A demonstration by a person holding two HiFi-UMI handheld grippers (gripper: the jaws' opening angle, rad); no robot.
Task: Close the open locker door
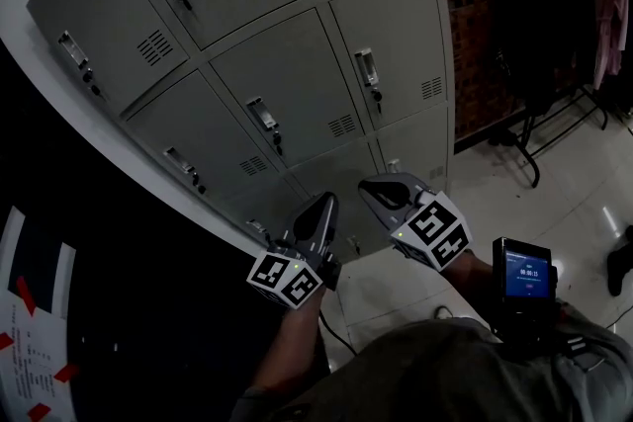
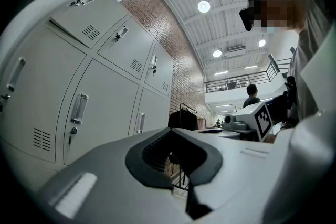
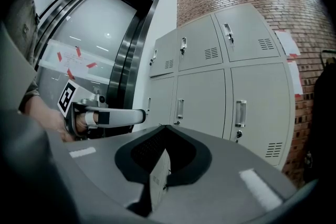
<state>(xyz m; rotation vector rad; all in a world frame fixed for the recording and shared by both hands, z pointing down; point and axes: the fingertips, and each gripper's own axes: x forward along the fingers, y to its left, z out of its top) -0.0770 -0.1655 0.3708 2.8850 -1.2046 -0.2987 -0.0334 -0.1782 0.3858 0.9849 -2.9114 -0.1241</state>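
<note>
Hovering side by side before a grey locker bank (image 1: 297, 84), the left gripper (image 1: 324, 205) and right gripper (image 1: 372, 189) both have their jaws pressed together on nothing. Their tips sit near the lowest row of doors. Through the right gripper's jaws a pale locker door (image 3: 159, 178) shows at an angle; whether it stands open cannot be told.
</note>
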